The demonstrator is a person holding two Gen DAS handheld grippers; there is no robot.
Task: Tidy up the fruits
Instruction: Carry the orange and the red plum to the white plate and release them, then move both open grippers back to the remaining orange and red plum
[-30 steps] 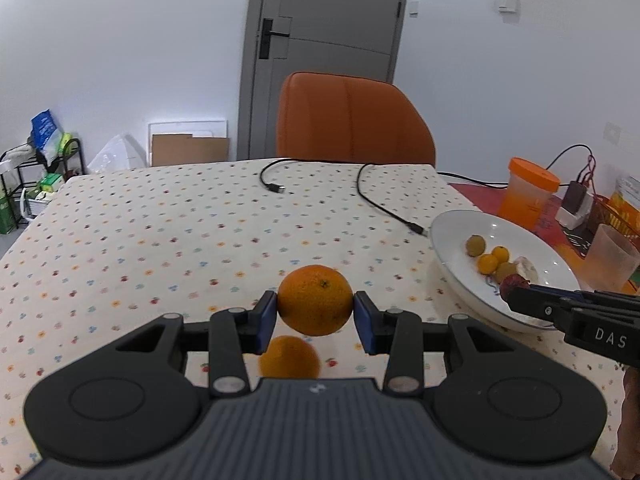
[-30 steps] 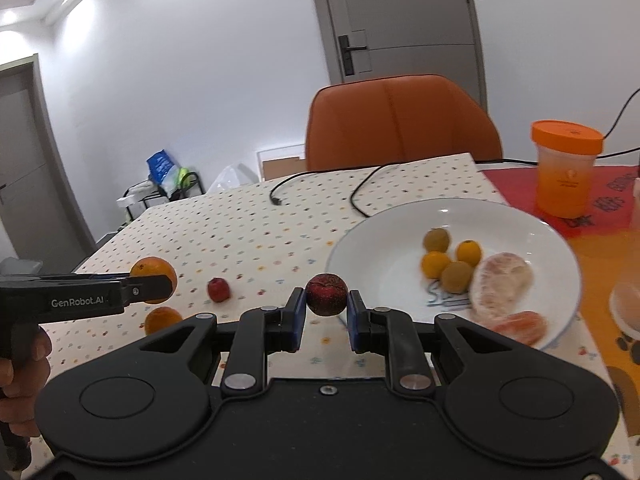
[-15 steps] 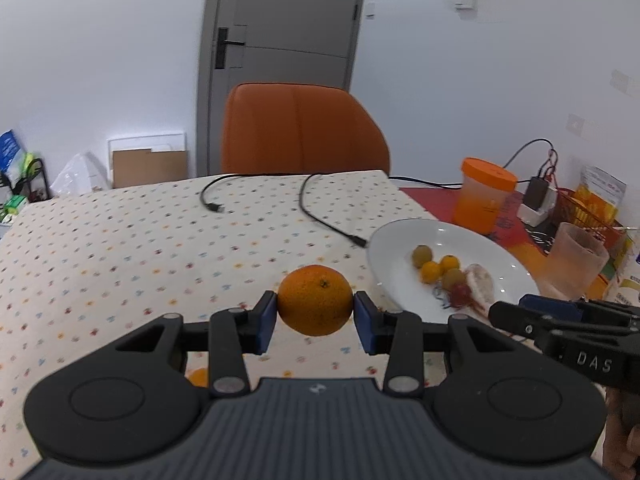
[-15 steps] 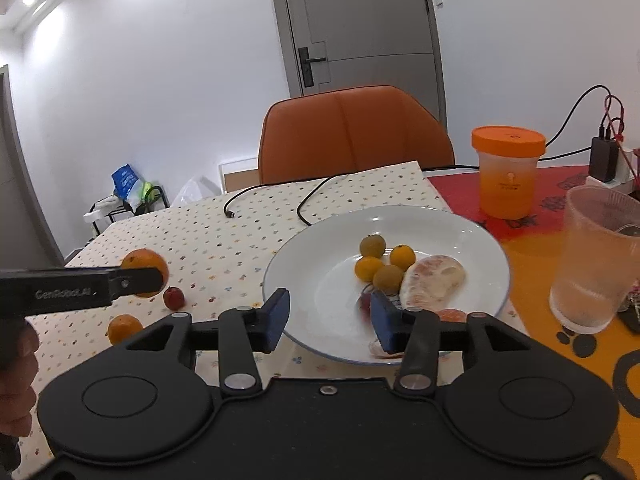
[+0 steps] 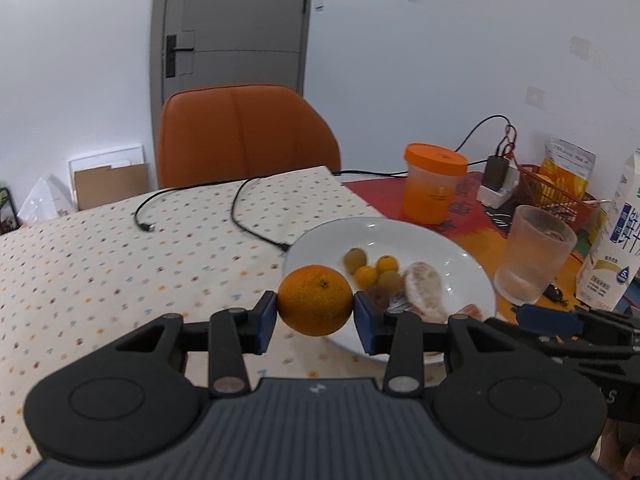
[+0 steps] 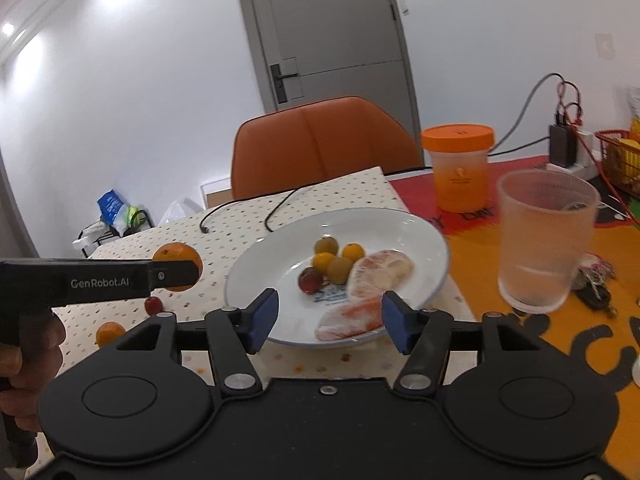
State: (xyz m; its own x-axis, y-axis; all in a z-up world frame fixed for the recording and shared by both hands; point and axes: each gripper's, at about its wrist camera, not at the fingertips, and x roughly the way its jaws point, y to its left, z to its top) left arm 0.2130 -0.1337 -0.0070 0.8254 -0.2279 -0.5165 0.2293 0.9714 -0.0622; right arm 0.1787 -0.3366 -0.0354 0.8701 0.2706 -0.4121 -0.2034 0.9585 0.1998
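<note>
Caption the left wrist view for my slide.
Left gripper holds an orange at the near rim of the white fruit plate.

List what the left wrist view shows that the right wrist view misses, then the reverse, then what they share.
Only the left wrist view shows the milk carton and the cardboard box by the wall.

Only the right wrist view shows two fruits on the tablecloth beside the plate: a small red fruit and a small orange.

Both show the white plate of fruit, the frosted cup, the orange-lidded jar, and the large orange gripped by the left tool. The right tool is open and empty.
</note>
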